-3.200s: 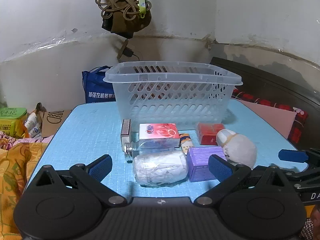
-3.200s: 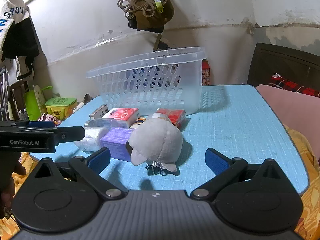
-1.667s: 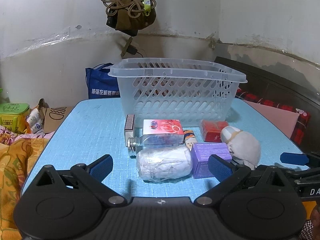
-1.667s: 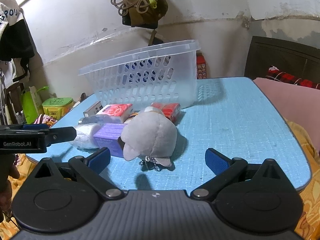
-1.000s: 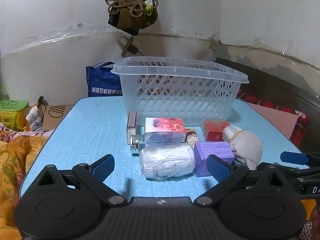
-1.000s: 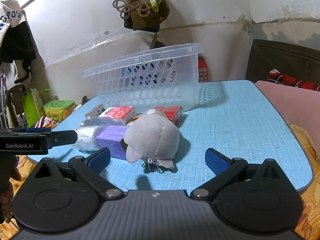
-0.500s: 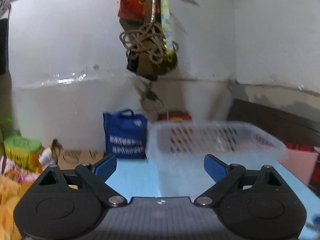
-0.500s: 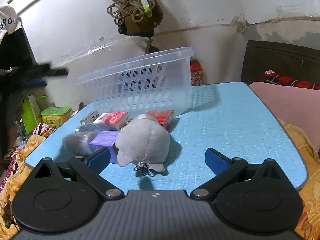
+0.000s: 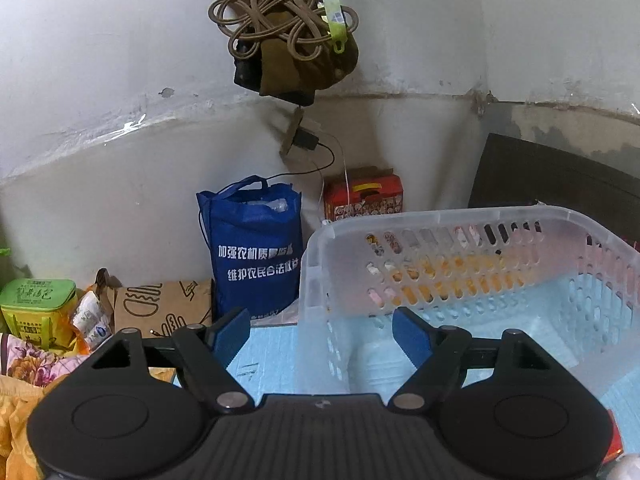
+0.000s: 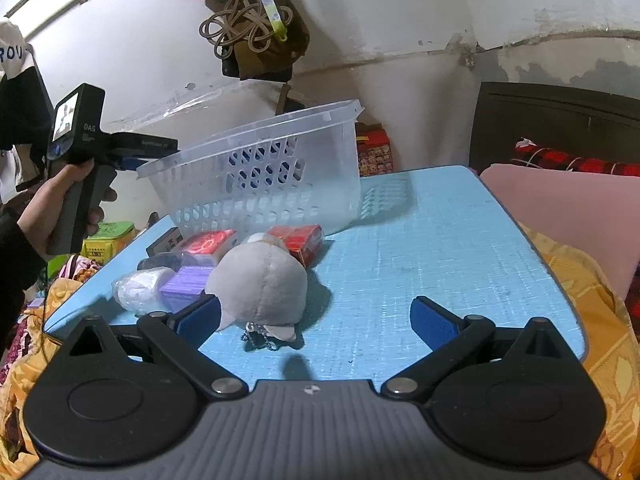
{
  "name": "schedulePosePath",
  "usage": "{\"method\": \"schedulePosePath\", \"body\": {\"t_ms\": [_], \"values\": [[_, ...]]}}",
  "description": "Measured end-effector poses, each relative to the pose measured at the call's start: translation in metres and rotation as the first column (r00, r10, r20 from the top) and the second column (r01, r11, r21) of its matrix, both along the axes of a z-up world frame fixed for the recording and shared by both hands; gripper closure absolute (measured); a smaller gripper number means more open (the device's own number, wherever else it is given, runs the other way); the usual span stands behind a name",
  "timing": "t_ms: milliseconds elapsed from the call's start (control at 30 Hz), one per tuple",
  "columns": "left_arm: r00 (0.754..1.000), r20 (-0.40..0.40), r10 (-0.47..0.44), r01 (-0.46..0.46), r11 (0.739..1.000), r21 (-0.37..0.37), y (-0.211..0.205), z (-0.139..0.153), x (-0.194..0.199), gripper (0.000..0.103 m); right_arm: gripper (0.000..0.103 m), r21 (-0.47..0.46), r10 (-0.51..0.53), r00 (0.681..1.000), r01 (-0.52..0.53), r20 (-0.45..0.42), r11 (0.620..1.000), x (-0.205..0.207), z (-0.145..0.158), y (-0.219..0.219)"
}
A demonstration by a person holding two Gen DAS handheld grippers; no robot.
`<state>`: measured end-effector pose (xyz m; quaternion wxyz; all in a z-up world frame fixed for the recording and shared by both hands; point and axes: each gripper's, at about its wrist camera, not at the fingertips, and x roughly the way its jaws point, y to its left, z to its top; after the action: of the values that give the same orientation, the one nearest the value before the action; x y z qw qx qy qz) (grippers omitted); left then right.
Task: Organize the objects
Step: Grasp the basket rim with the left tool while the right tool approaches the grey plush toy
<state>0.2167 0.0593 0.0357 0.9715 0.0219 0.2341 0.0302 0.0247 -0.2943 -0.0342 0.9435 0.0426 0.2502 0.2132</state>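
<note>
A clear plastic basket [image 10: 260, 172] stands on the blue table [image 10: 440, 248]; it is empty in the left wrist view [image 9: 520, 264]. In front of it lie a grey plush toy [image 10: 260, 284], a purple box [image 10: 186, 284], a white wrapped roll [image 10: 138, 290], a red-and-white packet [image 10: 208, 242], a red box [image 10: 300, 238] and a clear bottle [image 10: 168, 260]. My left gripper [image 9: 320, 330] is open and empty, raised at the basket's left rim; it also shows in the right wrist view [image 10: 128, 162]. My right gripper [image 10: 316, 318] is open and empty, low just in front of the plush toy.
A blue bag [image 9: 256, 244], a red carton [image 9: 364, 200] and a cardboard box [image 9: 164, 308] stand by the wall behind the table. A green tin [image 9: 38, 300] sits at the left. A rope bundle [image 9: 288, 32] hangs above. A pink cushion [image 10: 568, 208] lies at the right.
My left gripper has lifted off the table and moved up to the basket's left rim, now looking into the basket. My right gripper has edged closer to the plush toy.
</note>
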Motion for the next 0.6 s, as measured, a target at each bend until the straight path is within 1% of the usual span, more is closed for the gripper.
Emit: {"method": "schedulePosePath", "body": {"t_ms": [133, 233, 333, 367, 400, 467, 567, 600], "values": [[1.0, 0.003, 0.002, -0.002, 1.0, 0.007, -0.002, 0.001, 0.002, 0.022, 0.0, 0.007, 0.0, 1.0, 0.0, -0.004, 1.0, 0.001, -0.003, -0.001], [1.0, 0.002, 0.003, -0.003, 1.0, -0.001, -0.002, -0.001, 0.004, 0.027, 0.0, 0.007, 0.003, 1.0, -0.003, -0.007, 1.0, 0.003, -0.005, 0.001], [1.0, -0.008, 0.002, -0.002, 1.0, 0.0, -0.002, -0.005, 0.006, 0.04, 0.0, 0.003, 0.009, 1.0, -0.009, -0.001, 1.0, 0.0, -0.005, 0.0], [1.0, -0.01, 0.008, -0.008, 1.0, -0.007, -0.001, -0.006, 0.006, 0.05, 0.0, 0.003, 0.01, 1.0, -0.01, 0.001, 1.0, 0.0, -0.005, 0.001], [1.0, -0.016, 0.009, -0.009, 1.0, -0.017, 0.0, -0.007, 0.007, 0.057, 0.0, 0.006, 0.012, 1.0, -0.012, 0.005, 1.0, 0.0, -0.005, 0.001], [1.0, -0.03, 0.003, -0.004, 0.999, -0.039, 0.003, -0.009, 0.009, 0.066, 0.0, 0.01, 0.015, 1.0, -0.015, 0.009, 1.0, 0.001, -0.005, 0.001], [0.999, -0.029, 0.027, -0.028, 0.999, -0.035, 0.006, -0.01, 0.009, 0.077, 0.0, 0.014, 0.02, 1.0, -0.021, 0.006, 1.0, 0.004, -0.006, 0.002], [0.999, -0.032, 0.023, -0.024, 0.999, -0.038, 0.007, -0.01, 0.009, 0.077, 0.0, 0.019, 0.024, 1.0, -0.024, 0.006, 1.0, 0.004, -0.006, 0.002]]}}
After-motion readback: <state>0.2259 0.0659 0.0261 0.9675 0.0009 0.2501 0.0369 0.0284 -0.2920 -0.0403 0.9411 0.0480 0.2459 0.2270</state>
